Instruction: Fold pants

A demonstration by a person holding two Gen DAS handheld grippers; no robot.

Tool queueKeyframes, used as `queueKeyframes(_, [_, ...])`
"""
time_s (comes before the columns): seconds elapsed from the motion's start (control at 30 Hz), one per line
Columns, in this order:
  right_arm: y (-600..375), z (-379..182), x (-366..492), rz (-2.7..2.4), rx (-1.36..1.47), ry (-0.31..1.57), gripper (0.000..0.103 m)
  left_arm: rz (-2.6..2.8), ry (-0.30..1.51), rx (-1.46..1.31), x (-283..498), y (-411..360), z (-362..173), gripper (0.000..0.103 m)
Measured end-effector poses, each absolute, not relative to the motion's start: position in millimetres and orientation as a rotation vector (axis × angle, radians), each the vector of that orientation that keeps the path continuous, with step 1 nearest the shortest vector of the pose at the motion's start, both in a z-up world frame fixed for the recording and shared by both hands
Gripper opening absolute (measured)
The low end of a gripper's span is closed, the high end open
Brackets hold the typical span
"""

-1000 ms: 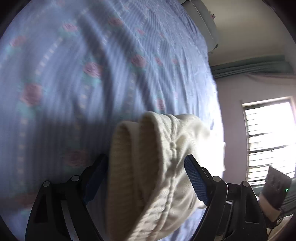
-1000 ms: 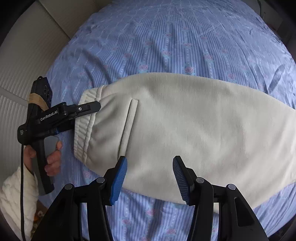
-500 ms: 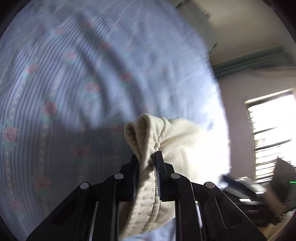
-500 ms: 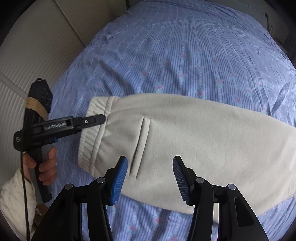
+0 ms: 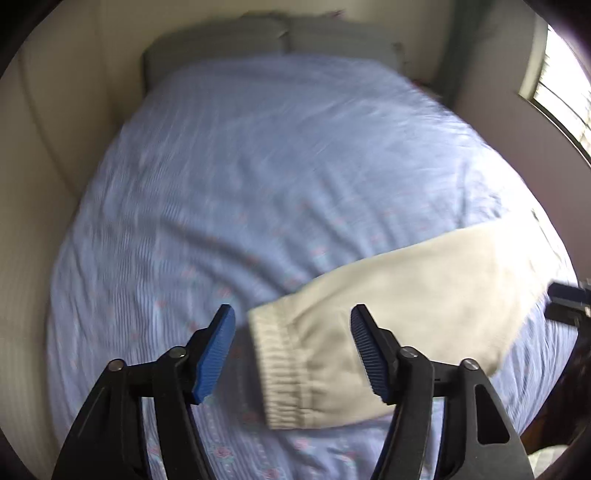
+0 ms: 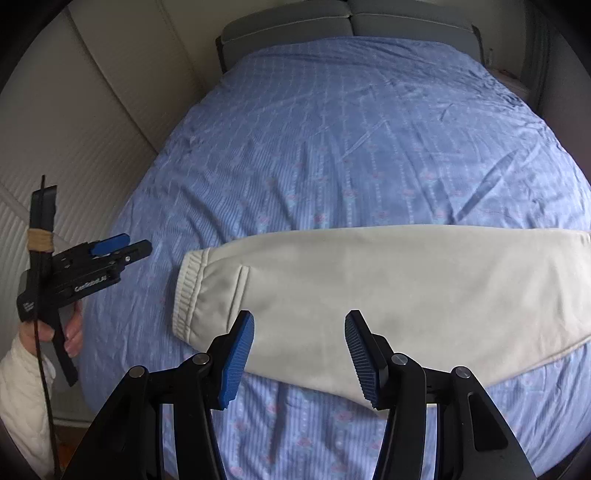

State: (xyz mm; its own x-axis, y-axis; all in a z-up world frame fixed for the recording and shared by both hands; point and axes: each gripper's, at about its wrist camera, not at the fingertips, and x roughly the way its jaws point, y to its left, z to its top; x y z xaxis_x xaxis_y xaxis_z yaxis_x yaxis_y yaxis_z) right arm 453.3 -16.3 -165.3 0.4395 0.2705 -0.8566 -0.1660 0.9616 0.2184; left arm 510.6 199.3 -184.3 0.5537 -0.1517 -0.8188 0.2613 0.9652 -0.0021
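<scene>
The cream fleece pants [image 6: 369,291] lie flat across the near part of the bed [image 6: 332,147], folded lengthwise into a long soft band that runs from side to side. Their ribbed, gathered elastic waistband [image 6: 186,291] forms the left end in the right wrist view, and a narrow stitched welt pocket [image 6: 239,291] sits just beside it. The cloth looks thick and matte, with a smooth, rounded lower edge.

The bed carries a light blue cotton sheet [image 6: 332,166] with fine stripes and rows of small pink rose prints, creased in shallow wrinkles. Grey padded pillows [image 6: 332,18] stand against the headboard end, and ribbed off-white wall panels [image 6: 74,147] run along the left side.

The left tongs [image 5: 291,350], black plastic arms with ridged blue rubber pads, stand wide open and hold nothing; they hover above the waistband [image 5: 280,373], which shows between the pads in the motion-blurred left wrist view. From the right wrist view the same tool appears off the left edge of the pants, apart from the cloth, gripped by a hand [image 6: 70,332] in a quilted white sleeve [image 6: 18,398].

The right tongs [image 6: 299,354], of the same black and blue build, are also spread wide and empty, poised over the near edge of the pants close to the pocket.
</scene>
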Motion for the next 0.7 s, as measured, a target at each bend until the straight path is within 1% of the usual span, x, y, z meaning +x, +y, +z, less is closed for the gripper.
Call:
queueKeyframes(0.17, [-103,-126,421,0.195,0.153,0.99,0.053,-0.367,0.852,0.213,467,107,-137,0.07])
queueKeyframes(0.2, [-122,-119,414,0.174,0.163,0.971,0.053,-0.387,0.842,0.22,460,85,-132,0.07])
queueKeyframes(0.3, [-181,-101,395,0.111,0.206,0.92,0.053,-0.456,0.827,0.212,442,19,-113,0.076])
queueKeyframes(0.4, [-245,-87,378,0.068,0.241,0.871,0.053,-0.503,0.818,0.184,422,-58,-102,0.079])
queueKeyframes(0.47, [-288,-81,370,0.055,0.257,0.849,0.053,-0.52,0.815,0.167,414,-102,-99,0.084])
queueKeyframes(0.5, [-309,-80,366,0.058,0.265,0.839,0.053,-0.521,0.81,0.165,410,-121,-96,0.09])
queueKeyframes(0.53, [-332,-79,364,0.067,0.272,0.828,0.053,-0.51,0.81,0.171,405,-151,-94,0.093])
queueKeyframes(0.7, [-441,-95,364,0.053,0.317,0.844,0.052,-0.467,0.829,0.162,395,-253,-98,0.094])
